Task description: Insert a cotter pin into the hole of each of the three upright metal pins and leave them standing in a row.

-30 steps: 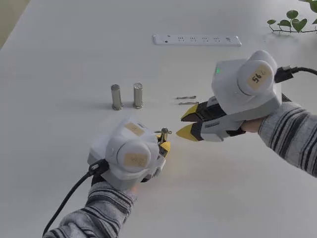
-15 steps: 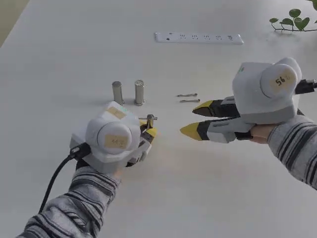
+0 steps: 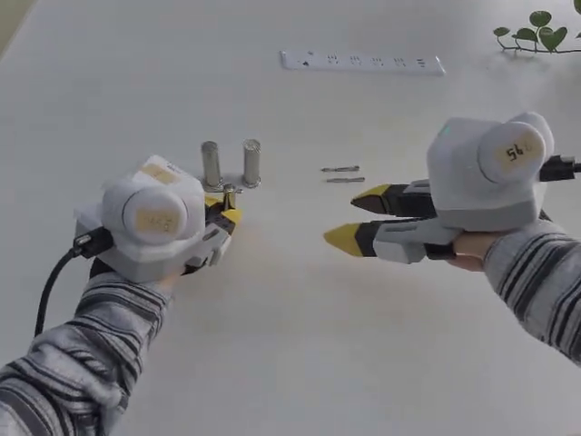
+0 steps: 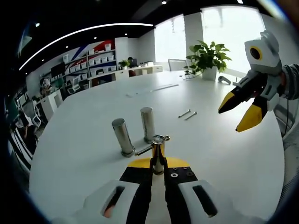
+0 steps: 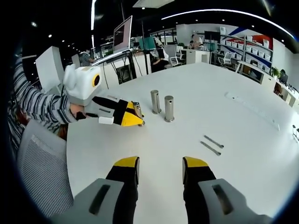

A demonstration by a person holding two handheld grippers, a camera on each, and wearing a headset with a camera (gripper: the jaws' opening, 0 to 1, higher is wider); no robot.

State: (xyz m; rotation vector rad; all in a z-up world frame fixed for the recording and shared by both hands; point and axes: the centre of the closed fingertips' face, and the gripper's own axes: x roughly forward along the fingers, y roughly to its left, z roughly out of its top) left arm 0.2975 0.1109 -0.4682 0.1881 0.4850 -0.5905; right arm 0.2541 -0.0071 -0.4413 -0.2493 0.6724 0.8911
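The left tongs point(image 3: 227, 211) are pinching a metal pin point(image 3: 229, 194) and hold it upright. It is just on the person's side of the right standing pin point(image 3: 251, 162) and a little to that pin's left. In the left gripper view the yellow tips of the left tongs point(image 4: 158, 163) are pressed against the lower part of the metal pin point(image 4: 158, 150). A cotter pin point(image 4: 148, 147) runs crosswise through the hole near its top. Its foot is hidden between the jaws, so I cannot tell whether it touches the surface point(image 3: 300, 318).

The left standing pin point(image 3: 211, 163) stands just beside the right standing pin, and both are upright on the surface. Two loose cotter pins point(image 3: 340, 169) lie side by side, flat on the surface, to the right of the right standing pin and clear of it.

The right tongs point(image 3: 349, 218) are spread wide and hold nothing. They point back toward the right standing pin from its right, on the person's side of the loose cotter pins. The right gripper view shows the gap between its yellow tips, with the right tongs point(image 5: 160, 163) facing the right standing pin point(image 5: 169, 108) across bare surface.

A power strip point(image 3: 361, 62) lies well beyond the right standing pin, toward the far side.
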